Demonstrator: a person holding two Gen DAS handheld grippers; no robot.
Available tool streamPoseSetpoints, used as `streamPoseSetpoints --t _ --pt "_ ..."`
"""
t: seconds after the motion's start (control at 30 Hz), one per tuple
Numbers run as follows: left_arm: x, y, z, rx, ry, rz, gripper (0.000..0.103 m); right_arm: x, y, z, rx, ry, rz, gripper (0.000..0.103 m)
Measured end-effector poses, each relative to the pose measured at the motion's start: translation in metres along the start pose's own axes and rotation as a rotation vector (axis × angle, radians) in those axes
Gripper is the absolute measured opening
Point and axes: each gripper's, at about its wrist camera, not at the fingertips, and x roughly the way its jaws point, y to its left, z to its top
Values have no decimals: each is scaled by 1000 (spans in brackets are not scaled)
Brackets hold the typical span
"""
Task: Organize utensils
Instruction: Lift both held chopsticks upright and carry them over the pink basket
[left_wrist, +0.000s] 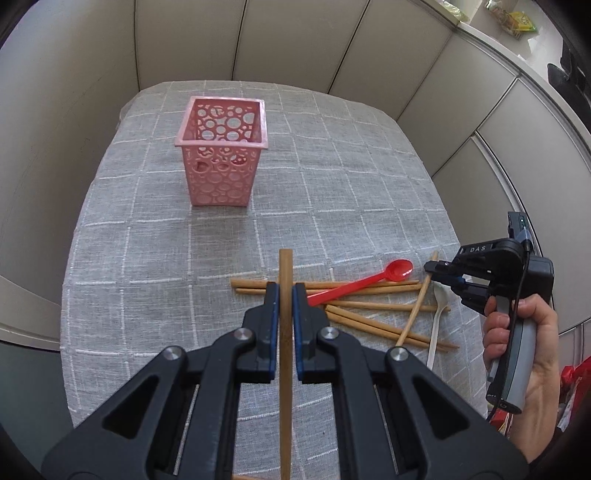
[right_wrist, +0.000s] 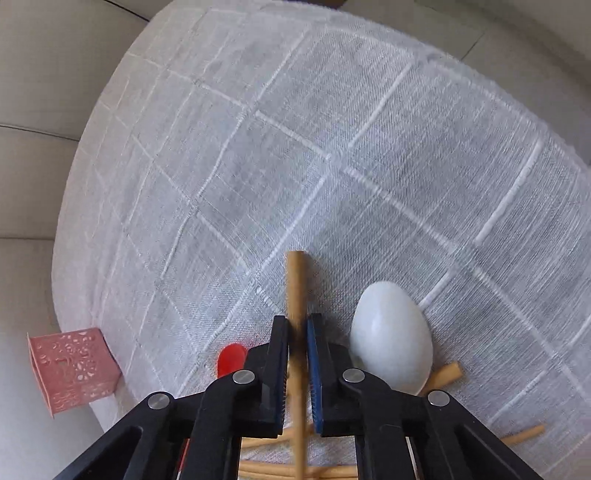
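My left gripper (left_wrist: 285, 291) is shut on a wooden chopstick (left_wrist: 285, 266) that runs straight up between its blue pads. Behind it, loose chopsticks (left_wrist: 369, 306) lie crossed on the cloth with a red spoon (left_wrist: 369, 282) on top and a white spoon (left_wrist: 437, 317) at the right. A hand holds my right gripper (left_wrist: 430, 266) at the pile's right end. In its own view the right gripper (right_wrist: 297, 325) is shut on another chopstick (right_wrist: 295, 280), beside the white spoon's bowl (right_wrist: 391, 339) and the red spoon (right_wrist: 231, 360). The pink perforated basket (left_wrist: 221, 155) stands upright at the far left, with nothing showing inside it.
A grey checked tablecloth (left_wrist: 332, 184) covers the table. Beige partition panels (left_wrist: 295, 37) close it in behind and on both sides. In the right wrist view the pink basket (right_wrist: 70, 369) sits near the cloth's left edge. Red packaging (left_wrist: 576, 373) shows off the table's right side.
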Motion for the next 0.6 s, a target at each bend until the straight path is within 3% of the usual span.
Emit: streamPoseSetpoints --t 0.23,0.4,0.6 --pt "-45 10 24 -30 -152 1 8 -52 8 -7 -67 -83 104 9" --pt "-90 10 44 -45 -297 14 8 -120 41 -29 -203 -265 195 9" --pt "-139 2 71 -9 -501 94 8 -190 90 -55 -366 -489 311 9"
